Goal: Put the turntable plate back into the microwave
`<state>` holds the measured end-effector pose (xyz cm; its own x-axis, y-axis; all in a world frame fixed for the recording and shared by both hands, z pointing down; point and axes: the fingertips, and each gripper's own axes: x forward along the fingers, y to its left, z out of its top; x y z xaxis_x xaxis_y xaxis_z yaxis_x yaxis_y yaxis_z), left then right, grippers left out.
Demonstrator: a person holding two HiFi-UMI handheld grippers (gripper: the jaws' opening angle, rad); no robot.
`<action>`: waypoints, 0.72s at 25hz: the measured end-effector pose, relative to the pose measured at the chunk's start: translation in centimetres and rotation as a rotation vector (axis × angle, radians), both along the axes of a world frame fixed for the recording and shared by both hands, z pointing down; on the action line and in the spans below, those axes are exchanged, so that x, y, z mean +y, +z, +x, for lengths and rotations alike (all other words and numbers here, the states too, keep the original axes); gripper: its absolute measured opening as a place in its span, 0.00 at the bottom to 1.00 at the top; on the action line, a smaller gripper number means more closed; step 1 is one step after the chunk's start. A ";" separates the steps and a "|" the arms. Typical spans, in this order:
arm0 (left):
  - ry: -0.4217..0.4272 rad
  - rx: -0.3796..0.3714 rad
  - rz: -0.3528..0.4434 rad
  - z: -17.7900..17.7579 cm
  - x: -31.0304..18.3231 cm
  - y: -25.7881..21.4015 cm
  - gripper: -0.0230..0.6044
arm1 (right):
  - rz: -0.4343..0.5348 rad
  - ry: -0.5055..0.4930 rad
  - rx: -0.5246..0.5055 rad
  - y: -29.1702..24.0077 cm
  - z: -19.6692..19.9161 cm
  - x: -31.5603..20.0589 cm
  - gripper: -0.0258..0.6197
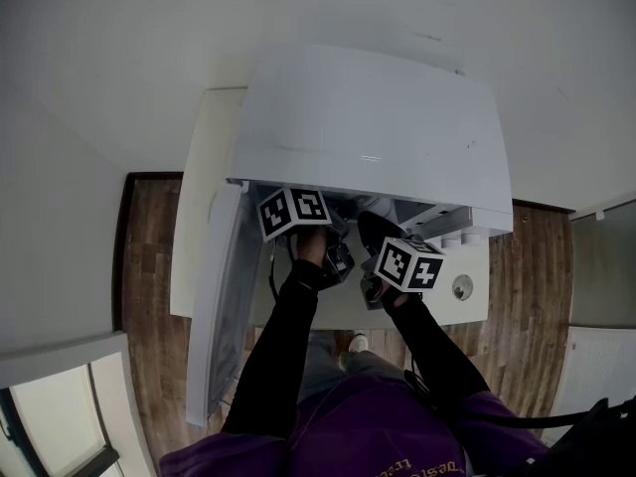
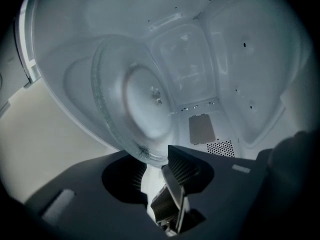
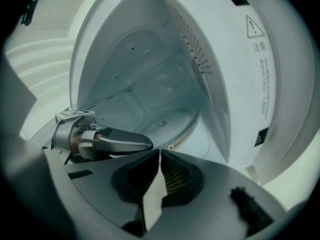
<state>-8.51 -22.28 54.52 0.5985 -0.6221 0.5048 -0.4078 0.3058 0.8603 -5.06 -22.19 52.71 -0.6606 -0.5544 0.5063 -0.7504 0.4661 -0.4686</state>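
Observation:
The white microwave (image 1: pixel 368 127) stands with its door (image 1: pixel 214 296) swung open to the left. The clear glass turntable plate (image 2: pixel 135 104) lies inside the cavity; in the right gripper view the plate (image 3: pixel 170 124) rests on the cavity floor. My left gripper (image 2: pixel 152 165) is at the plate's near rim with its jaws apart and the pads not pressing on the glass. My right gripper (image 3: pixel 159 156) is shut with nothing in it, just outside the opening, to the right of the left gripper (image 3: pixel 100 141). From the head view both grippers, left (image 1: pixel 328 244) and right (image 1: pixel 376 235), reach under the microwave's front edge.
The microwave sits on a white counter (image 1: pixel 204 197) above a wooden floor (image 1: pixel 149 296). The control panel with a warning label (image 3: pixel 255 29) flanks the opening on the right. A grey cover patch (image 2: pixel 201 129) and vent holes mark the cavity's wall.

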 end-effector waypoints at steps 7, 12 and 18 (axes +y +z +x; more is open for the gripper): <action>0.135 -0.113 0.096 2.0 0.4 -0.5 0.31 | 0.016 0.077 0.014 0.0 1.8 -1.0 0.06; 0.180 -0.138 0.127 2.9 0.9 -0.5 0.34 | 0.011 0.084 0.017 0.0 2.6 -1.7 0.06; 0.244 -0.192 0.122 3.3 1.6 -0.2 0.36 | -0.011 0.098 0.017 0.9 3.1 -1.6 0.06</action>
<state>-5.24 -20.65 54.32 0.6379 -0.5353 0.5536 -0.6149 0.0787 0.7847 -1.98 -23.75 53.61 -0.5948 -0.6103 0.5232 -0.8000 0.3851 -0.4602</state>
